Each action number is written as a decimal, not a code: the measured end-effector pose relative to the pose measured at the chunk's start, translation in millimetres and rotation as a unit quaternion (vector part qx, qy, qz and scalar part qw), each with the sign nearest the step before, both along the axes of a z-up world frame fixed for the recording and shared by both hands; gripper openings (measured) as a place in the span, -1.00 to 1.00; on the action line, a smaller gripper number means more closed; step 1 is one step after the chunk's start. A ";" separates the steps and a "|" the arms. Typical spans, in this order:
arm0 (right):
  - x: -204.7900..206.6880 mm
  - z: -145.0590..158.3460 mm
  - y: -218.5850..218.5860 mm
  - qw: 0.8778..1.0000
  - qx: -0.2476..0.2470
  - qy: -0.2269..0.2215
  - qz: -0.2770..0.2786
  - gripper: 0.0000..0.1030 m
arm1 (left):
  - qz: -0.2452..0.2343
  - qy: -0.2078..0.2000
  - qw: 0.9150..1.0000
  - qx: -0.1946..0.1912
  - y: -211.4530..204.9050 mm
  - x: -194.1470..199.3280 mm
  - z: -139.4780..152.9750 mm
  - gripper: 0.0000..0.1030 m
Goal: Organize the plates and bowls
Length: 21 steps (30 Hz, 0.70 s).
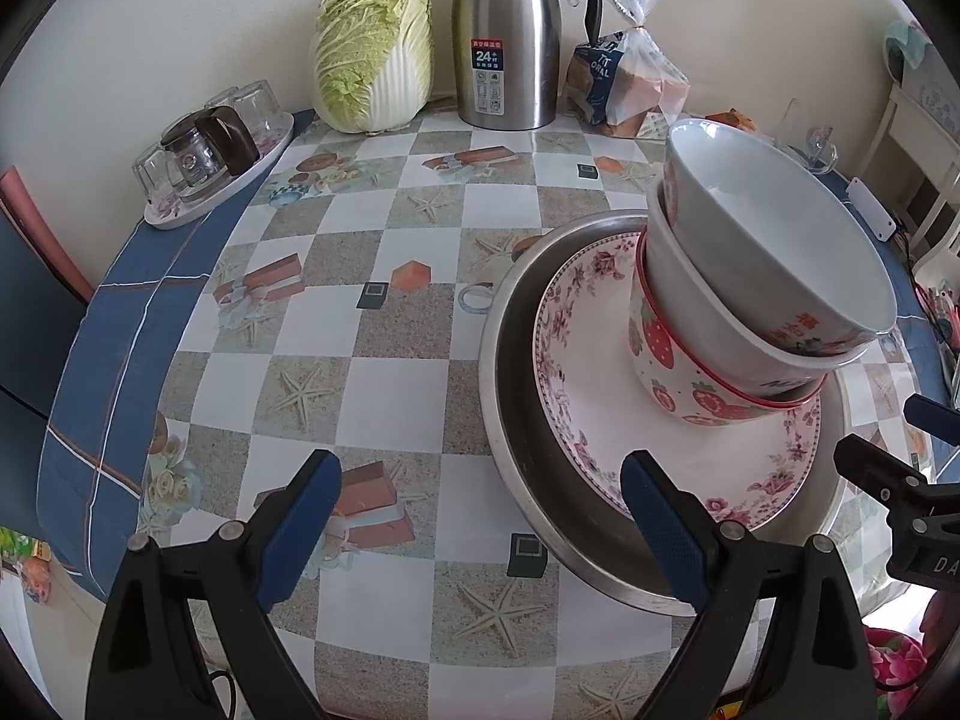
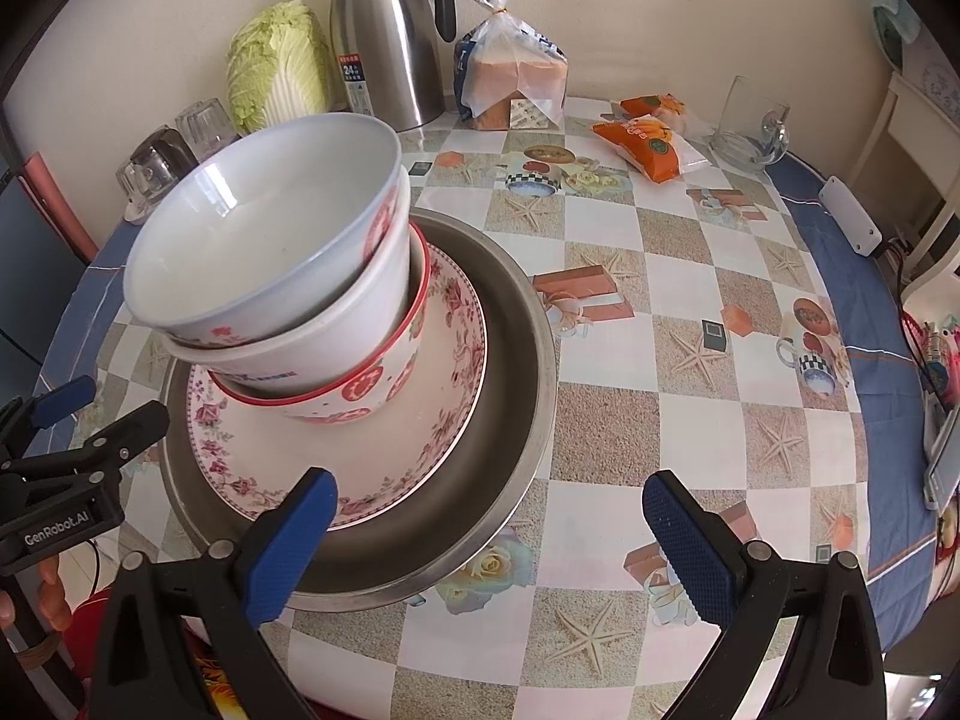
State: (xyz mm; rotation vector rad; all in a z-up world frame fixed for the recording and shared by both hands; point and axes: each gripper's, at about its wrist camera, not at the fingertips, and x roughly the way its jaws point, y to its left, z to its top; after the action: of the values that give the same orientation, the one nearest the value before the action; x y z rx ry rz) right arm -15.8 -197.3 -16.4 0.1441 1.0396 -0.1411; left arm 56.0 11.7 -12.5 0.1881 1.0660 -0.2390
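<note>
At far left of the left wrist view: oval tray [image 1: 271, 161] on the tablecloth [image 1: 384, 336], upturned glasses [image 1: 255, 101] and a dark-capped jar [image 1: 201, 147] on it; jar label too small to read. Behind, against the wall: napa cabbage [image 1: 372, 54], steel thermos jug [image 1: 507, 39] with its top cut off by the frame, bagged bread [image 1: 630, 81] partly hidden behind the bowls.

Left gripper [image 1: 480, 516]: jaws wide apart, holding nothing, above the tablecloth; its right finger overlaps the near rim of the metal basin [image 1: 510, 414] in the view — touching or not, cannot tell.

Centre-right: basin holds a floral plate [image 1: 606, 420]. On the plate, a leaning stack of three nested bowls: strawberry bowl [image 1: 672, 372] at the bottom, white bowl [image 1: 720, 324] in it, top bowl [image 1: 774, 228] tilted. Lettering on the bowls is not legible.

Right gripper [image 2: 489, 534]: jaws wide apart, empty, just right of the basin's near edge.

Further right in the right wrist view: orange snack packs [image 2: 651, 138], glass mug [image 2: 747, 126], white box [image 2: 849, 213] at the table edge. Objects at the extreme right are cropped and unidentifiable
</note>
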 end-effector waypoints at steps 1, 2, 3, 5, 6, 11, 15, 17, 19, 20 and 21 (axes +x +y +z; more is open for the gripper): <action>0.0 -0.5 -0.1 1.000 0.000 0.000 0.000 1.00 | 0.000 0.000 1.000 -0.001 0.2 0.2 0.0 0.83; 0.0 -0.9 -0.3 1.000 0.000 0.001 0.000 1.00 | 0.000 0.001 1.000 -0.002 0.3 0.4 0.1 0.83; -0.2 -1.2 -0.6 1.000 0.000 0.001 0.000 1.00 | 0.000 0.003 1.000 -0.007 0.7 0.8 0.2 0.83; -0.3 -1.3 -0.7 1.000 0.000 0.001 0.000 1.00 | 0.002 0.005 1.000 -0.010 1.2 1.5 0.1 0.83; 0.1 -1.1 -0.4 1.000 0.000 0.001 0.000 1.00 | 0.004 0.005 1.000 -0.010 1.4 1.9 -0.1 0.83; 0.1 -1.2 -0.5 1.000 -0.001 0.001 0.000 1.00 | 0.008 0.009 1.000 -0.018 2.8 2.8 -0.2 0.83; 0.0 -1.2 -0.5 1.000 0.000 0.001 0.000 1.00 | 0.012 0.010 1.000 -0.022 3.9 3.9 -0.5 0.83; 0.3 -0.9 -0.3 1.000 -0.001 0.001 0.000 1.00 | 0.013 0.011 1.000 -0.022 4.2 4.4 -1.1 0.83; 0.1 -1.0 -0.5 1.000 -0.001 0.001 0.000 1.00 | 0.014 0.006 1.000 -0.021 4.4 3.4 -0.1 0.83; -0.1 -1.2 -0.8 1.000 0.000 0.001 0.000 1.00 | 0.015 -0.003 1.000 -0.021 5.1 1.8 2.2 0.83; 0.1 -0.9 -0.6 1.000 0.000 0.001 0.000 1.00 | 0.015 -0.008 1.000 -0.023 5.8 1.0 4.1 0.83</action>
State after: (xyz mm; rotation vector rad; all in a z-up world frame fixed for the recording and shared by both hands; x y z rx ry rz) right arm -15.7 -197.9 -17.3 0.1430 1.0421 -0.1413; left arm 57.0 17.5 -8.4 0.1336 1.0449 -0.2345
